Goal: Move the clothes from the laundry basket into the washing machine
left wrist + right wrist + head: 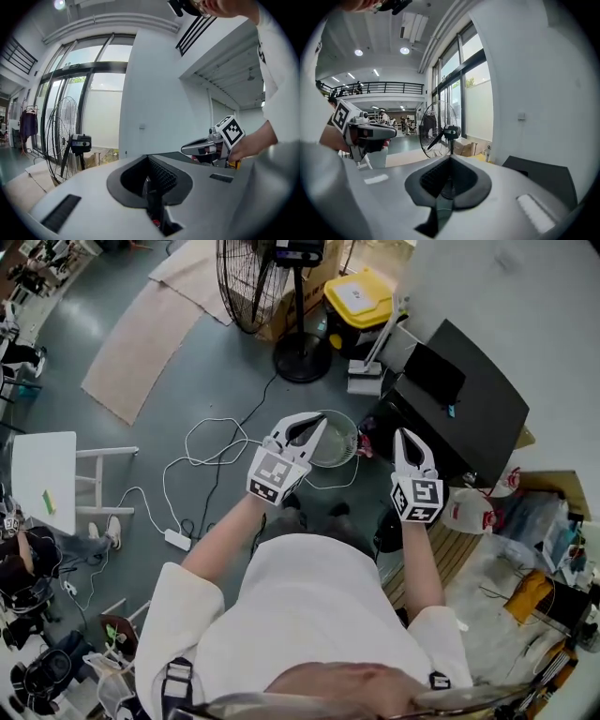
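Head view: translucent laundry basket [345,442] on the floor [187,381] (contents indistinct).

My head camera is looking steeply down from above my shoulders onto the floor [187,381], with my left gripper [317,425] and right gripper [405,435] near below it. My left gripper's camera is looking roughly level along its jaws toward the far fan [58,140], catching the right gripper at its right. My right gripper's camera is facing that fan too, catching the left gripper at its left.
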Demonstrator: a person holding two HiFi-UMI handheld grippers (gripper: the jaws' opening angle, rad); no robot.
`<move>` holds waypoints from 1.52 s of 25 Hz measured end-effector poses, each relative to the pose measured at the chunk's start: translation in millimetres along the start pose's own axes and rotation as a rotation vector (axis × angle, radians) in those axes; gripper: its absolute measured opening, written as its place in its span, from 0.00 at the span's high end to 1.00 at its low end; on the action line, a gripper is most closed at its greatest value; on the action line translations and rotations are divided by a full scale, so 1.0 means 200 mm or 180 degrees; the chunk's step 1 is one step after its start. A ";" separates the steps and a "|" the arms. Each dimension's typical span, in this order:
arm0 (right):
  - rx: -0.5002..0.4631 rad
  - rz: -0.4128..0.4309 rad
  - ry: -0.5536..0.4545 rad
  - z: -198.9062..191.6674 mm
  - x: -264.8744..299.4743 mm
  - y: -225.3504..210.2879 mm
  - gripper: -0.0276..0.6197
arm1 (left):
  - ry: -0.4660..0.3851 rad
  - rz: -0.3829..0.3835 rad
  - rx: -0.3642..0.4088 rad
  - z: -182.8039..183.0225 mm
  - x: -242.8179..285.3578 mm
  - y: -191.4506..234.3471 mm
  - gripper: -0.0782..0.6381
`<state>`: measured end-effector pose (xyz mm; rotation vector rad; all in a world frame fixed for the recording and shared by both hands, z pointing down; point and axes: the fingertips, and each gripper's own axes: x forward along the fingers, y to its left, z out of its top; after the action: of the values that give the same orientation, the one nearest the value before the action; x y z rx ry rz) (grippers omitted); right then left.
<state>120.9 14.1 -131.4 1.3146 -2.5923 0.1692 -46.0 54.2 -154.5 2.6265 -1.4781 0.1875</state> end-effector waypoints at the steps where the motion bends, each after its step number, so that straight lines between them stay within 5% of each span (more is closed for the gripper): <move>1: -0.0006 -0.0009 -0.0035 0.04 -0.03 0.00 0.94 | 0.0005 -0.0012 -0.0008 0.02 -0.01 -0.01 0.88; 14: -0.0158 -0.0106 -0.0177 0.30 -0.28 -0.13 0.94 | 0.0102 -0.0098 -0.0063 0.20 -0.06 -0.04 0.88; 24: -0.0214 -0.0224 -0.0240 0.38 -0.39 -0.26 0.94 | 0.0055 -0.0159 0.0195 0.35 0.00 -0.05 0.88; 38: -0.0181 -0.0221 -0.0336 0.43 -0.40 -0.28 0.94 | -0.0044 -0.0088 0.0039 0.36 0.02 -0.06 0.88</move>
<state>198.0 26.0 -235.4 1.4271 -2.6117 0.0143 -30.4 44.1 -225.1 2.6615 -1.4485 0.1767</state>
